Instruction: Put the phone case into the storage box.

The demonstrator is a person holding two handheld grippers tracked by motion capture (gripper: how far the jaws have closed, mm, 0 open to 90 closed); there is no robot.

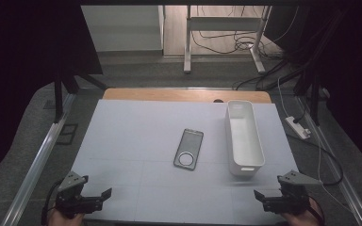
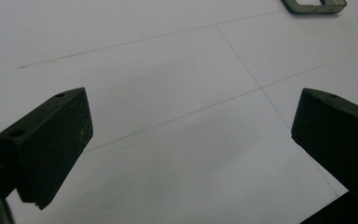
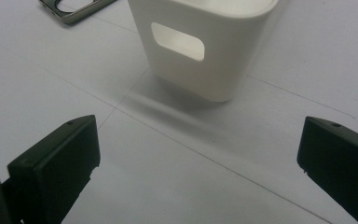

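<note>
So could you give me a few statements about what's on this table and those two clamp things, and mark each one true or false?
1. The phone case lies flat on the table, left of the white bin. True.
2. The left gripper is shut on the phone case. False: its jaws stand wide apart over bare table, and the case lies farther off.
3. The white bin has a cut-out handle in its near end. True.
4. The phone case is inside the bin. False: it lies on the table beside the bin, apart from it.
5. The right gripper is open and holds nothing. True.
</note>
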